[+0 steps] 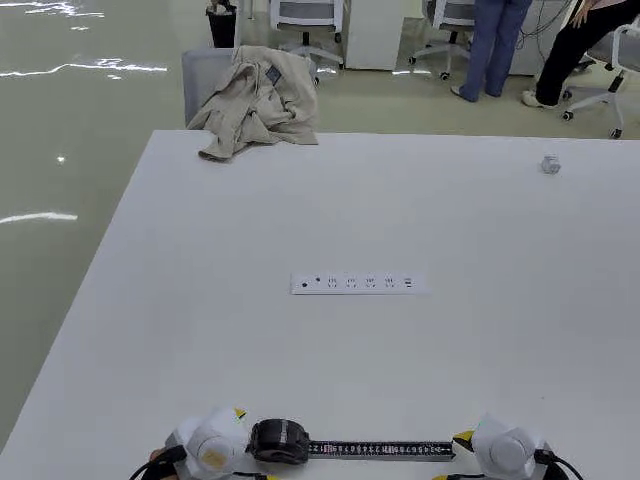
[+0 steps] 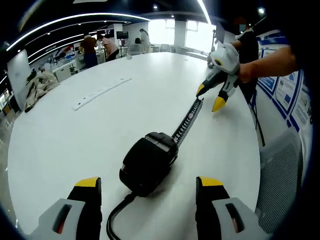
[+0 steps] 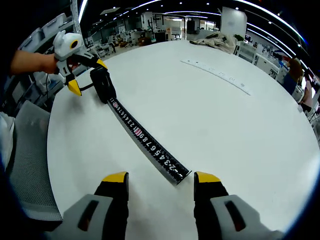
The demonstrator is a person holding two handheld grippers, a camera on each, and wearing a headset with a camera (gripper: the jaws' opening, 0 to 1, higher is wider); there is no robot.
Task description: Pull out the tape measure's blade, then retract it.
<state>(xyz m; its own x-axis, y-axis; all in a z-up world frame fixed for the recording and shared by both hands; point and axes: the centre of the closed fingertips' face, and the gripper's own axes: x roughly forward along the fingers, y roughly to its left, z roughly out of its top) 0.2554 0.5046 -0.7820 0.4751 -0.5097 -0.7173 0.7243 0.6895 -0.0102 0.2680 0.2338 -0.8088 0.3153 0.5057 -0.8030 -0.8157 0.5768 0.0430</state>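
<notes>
A black tape measure (image 1: 278,441) lies on the white table (image 1: 380,210) near its front edge, its blade (image 1: 380,450) drawn out to the right. In the left gripper view the case (image 2: 148,162) rests just ahead of my open left gripper (image 2: 149,189), between the yellow-tipped fingers (image 2: 88,183) without touching them. The blade (image 3: 147,142) ends at a hook just in front of my open right gripper (image 3: 161,178), which holds nothing. Both grippers show at the bottom of the head view: left gripper (image 1: 212,446), right gripper (image 1: 500,450).
A white power strip (image 1: 352,284) lies mid-table. A beige jacket (image 1: 255,103) hangs over a chair at the far edge. A small grey object (image 1: 550,165) sits at the far right. People and office chairs stand beyond the table.
</notes>
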